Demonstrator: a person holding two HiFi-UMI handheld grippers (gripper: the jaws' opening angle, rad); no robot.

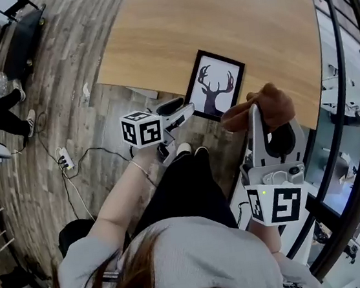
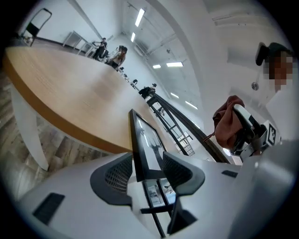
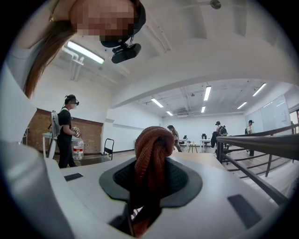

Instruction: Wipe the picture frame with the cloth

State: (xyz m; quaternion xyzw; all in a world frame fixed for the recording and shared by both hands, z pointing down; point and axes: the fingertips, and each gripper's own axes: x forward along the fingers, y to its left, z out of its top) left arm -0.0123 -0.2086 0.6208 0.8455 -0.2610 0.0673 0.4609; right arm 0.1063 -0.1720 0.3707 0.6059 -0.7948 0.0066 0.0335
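Head view: left claw (image 1: pixel 186 111), jaws apart, straddles the lower-left edge of the deer picture frame (image 1: pixel 215 82). The frame sits at the near edge of the counter (image 1: pixel 217 18). Right claw (image 3: pixel 150 186) is clamped on a rust-brown cloth (image 1: pixel 268 105), just right of the frame.

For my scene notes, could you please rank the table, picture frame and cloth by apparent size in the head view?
1. table
2. picture frame
3. cloth, not much smaller, and nearer the camera, so unsure
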